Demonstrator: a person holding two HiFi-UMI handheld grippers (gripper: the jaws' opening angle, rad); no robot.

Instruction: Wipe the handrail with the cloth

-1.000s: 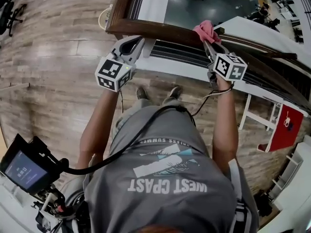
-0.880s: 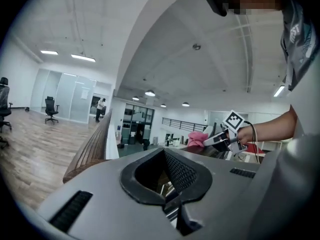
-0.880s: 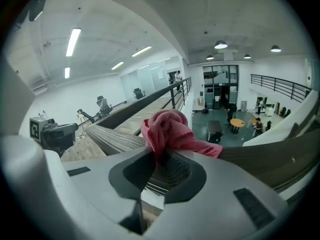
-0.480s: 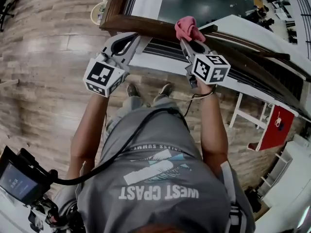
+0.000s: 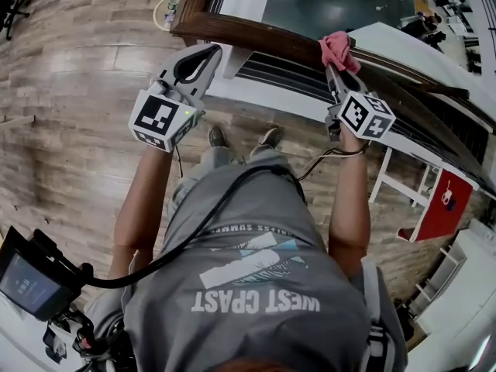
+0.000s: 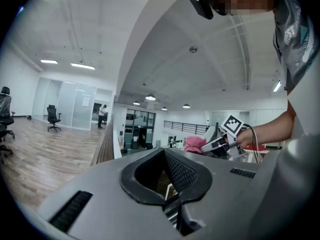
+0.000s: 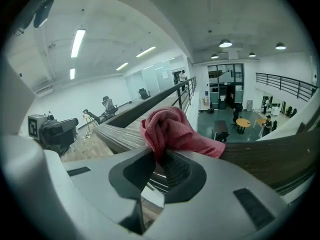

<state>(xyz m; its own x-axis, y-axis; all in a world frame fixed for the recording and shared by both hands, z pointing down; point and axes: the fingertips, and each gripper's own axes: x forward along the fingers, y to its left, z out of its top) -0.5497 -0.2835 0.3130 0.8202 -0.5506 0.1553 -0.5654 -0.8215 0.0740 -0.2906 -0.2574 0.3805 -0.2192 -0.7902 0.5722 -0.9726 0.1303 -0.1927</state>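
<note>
We see the cloth (image 5: 336, 49) in the upper right of the head view: pink, textured, bunched into a knot-like wad and lying on top of the dark wooden handrail (image 5: 256, 36). The right gripper (image 5: 333, 67) has its jaws clamped on the cloth's lower fold, with the wad bulging above the tips. The left gripper (image 5: 211, 50), upper centre-left, is near the handrail, its jaws closed together and nothing between them.

Your bunched pink cloth (image 5: 338, 50) is sitting on the dark wooden handrail (image 5: 256, 37), pinched in your right tool (image 5: 335, 68).
</note>
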